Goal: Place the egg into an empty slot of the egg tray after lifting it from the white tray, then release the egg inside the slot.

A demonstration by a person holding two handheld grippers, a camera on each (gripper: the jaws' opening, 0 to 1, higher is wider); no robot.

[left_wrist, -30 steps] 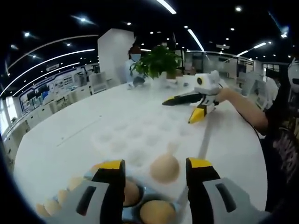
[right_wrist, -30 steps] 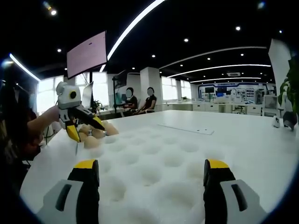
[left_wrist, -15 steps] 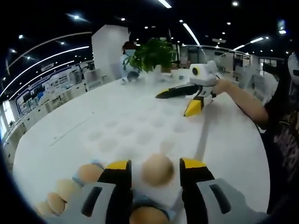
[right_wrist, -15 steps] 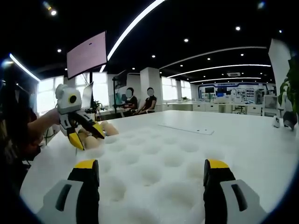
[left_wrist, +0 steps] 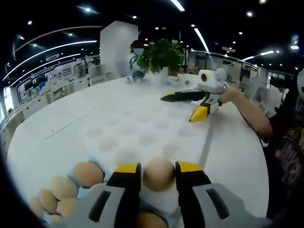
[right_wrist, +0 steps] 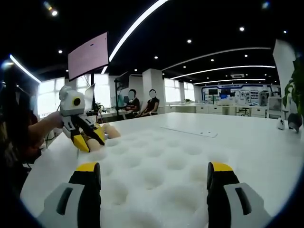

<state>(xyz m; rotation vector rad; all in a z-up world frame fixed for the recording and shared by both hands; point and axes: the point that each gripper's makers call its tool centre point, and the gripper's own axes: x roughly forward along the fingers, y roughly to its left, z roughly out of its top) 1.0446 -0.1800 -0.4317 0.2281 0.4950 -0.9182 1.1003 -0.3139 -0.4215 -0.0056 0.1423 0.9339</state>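
Left hand-held gripper (left_wrist: 158, 172) has its jaws shut tight on an egg (left_wrist: 158, 174) at the egg tray (left_wrist: 133, 135) edge, w/ right hand-held gripper (right_wrist: 153, 178) wide open, holding nothing.

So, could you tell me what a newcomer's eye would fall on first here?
Probably the egg between the yellow-tipped jaws of the left claw, low in the left gripper view. Next, the white egg tray of empty slots, spreading ahead of the open right claw.
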